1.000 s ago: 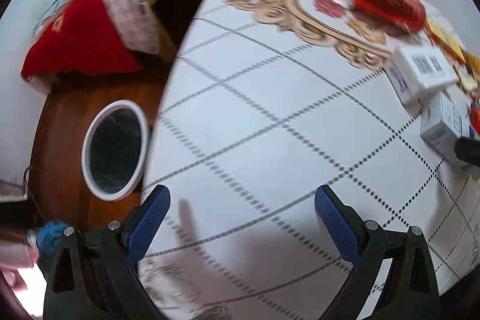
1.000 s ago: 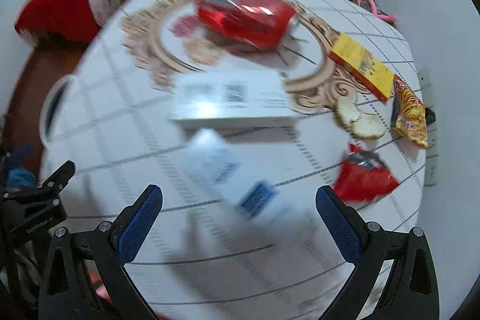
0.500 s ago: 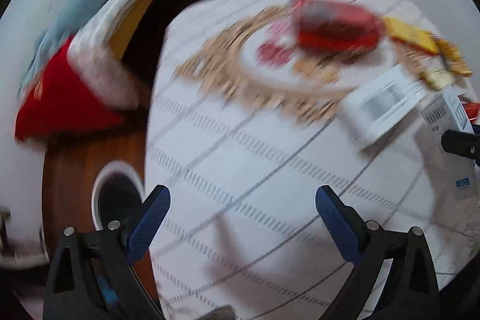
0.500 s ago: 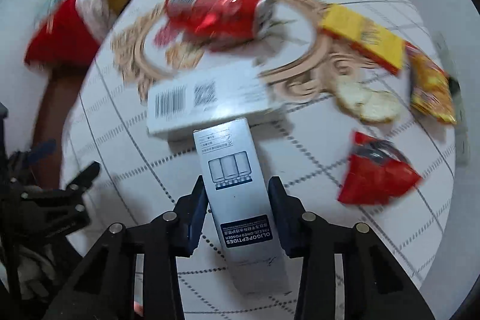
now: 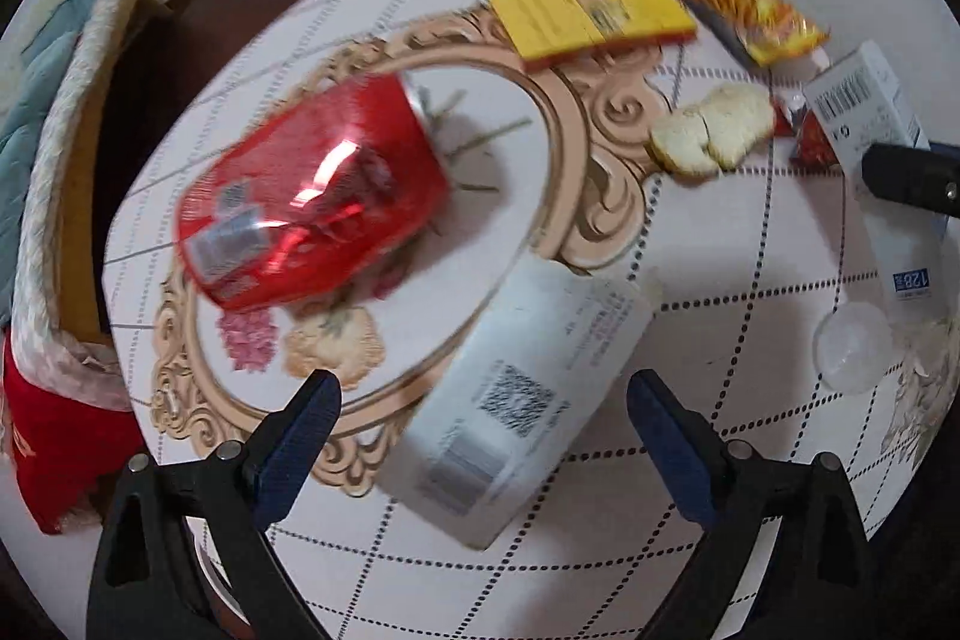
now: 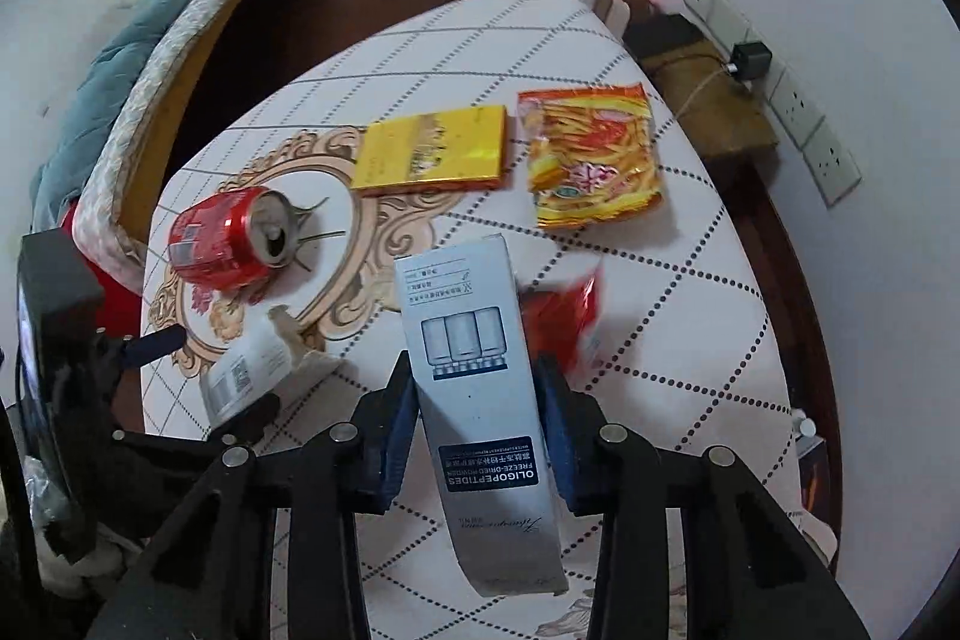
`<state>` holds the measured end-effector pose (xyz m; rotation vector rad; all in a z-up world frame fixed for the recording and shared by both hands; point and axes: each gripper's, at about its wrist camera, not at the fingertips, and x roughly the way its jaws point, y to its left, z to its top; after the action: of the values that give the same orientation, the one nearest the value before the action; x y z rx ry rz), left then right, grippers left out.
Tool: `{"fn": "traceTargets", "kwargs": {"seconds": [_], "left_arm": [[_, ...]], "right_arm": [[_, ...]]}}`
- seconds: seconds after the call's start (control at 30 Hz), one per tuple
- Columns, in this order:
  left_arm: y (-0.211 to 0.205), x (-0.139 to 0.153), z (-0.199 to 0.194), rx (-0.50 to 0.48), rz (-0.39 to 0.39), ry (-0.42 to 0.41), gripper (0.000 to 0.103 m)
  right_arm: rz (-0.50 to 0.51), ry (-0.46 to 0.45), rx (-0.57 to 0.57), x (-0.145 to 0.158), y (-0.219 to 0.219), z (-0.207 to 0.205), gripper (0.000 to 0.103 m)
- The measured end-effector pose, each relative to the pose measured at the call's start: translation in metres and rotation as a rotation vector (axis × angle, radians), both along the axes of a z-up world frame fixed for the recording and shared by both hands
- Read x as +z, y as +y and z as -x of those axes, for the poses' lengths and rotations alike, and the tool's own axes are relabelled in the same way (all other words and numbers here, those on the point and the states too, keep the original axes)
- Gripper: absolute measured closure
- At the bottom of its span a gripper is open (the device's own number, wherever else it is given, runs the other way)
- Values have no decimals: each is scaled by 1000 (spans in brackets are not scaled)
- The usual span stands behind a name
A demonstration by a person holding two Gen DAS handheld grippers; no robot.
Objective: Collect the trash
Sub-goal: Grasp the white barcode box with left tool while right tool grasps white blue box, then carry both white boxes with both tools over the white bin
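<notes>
Down at the bottom of both frames, right tool (image 6: 477,421) is clamped on the blue-white box (image 6: 474,376), while the left tool (image 5: 483,451), jaws closing but wide apart, straddles the white carton (image 5: 516,400), so next I'd squeeze it and bin both.

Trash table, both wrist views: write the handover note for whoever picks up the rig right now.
Right hand-held gripper: shut on the tall white carton, which looks lifted off the table.
Left hand-held gripper: empty, jaws wide and closing, over the lying white box.
On the table: red can on its side, yellow packet, orange snack bag, red wrapper, food scraps.
Done: carton grasped.
Left: bin the carton, then everything else. No bin in view now.
</notes>
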<state>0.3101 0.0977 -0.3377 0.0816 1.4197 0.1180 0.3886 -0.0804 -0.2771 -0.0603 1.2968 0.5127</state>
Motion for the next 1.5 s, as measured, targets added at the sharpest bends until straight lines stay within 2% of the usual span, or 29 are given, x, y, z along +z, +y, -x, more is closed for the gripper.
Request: {"fn": "traceTargets", "kwargs": {"seconds": [0.03, 0.1, 0.17, 0.27, 0.4, 0.57, 0.8, 0.9, 1.23, 1.33, 1.5], "left_arm": [[-2, -2, 0, 1, 9, 4, 22], [-3, -6, 0, 21, 26, 17, 40], [-2, -4, 4, 62, 47, -2, 43], [3, 1, 15, 142, 81, -26, 54], [8, 17, 35, 266, 57, -104, 55], [18, 52, 79, 435, -3, -234, 55], [75, 98, 145, 621, -34, -366, 55], [98, 118, 182, 694, -76, -411, 55], [158, 165, 313, 893, -205, -457, 55], [174, 171, 346, 947, -240, -455, 55], [210, 160, 389, 1032, -251, -433, 55]], "right_arm": [[-3, 9, -3, -4, 0, 0, 63], [-5, 15, 7, -9, 1, 2, 63], [-5, 12, 20, -11, 4, 4, 63], [-12, 23, 36, -15, 8, 8, 63], [-26, 29, 57, -17, 15, 16, 63], [-44, 17, 100, -7, 29, 32, 63], [-88, -29, 205, 25, 67, 69, 63], [-121, -46, 262, 41, 92, 89, 64], [-210, -90, 506, 86, 196, 187, 64], [-231, -85, 583, 92, 231, 222, 64], [-245, -64, 703, 94, 293, 279, 64]]}}
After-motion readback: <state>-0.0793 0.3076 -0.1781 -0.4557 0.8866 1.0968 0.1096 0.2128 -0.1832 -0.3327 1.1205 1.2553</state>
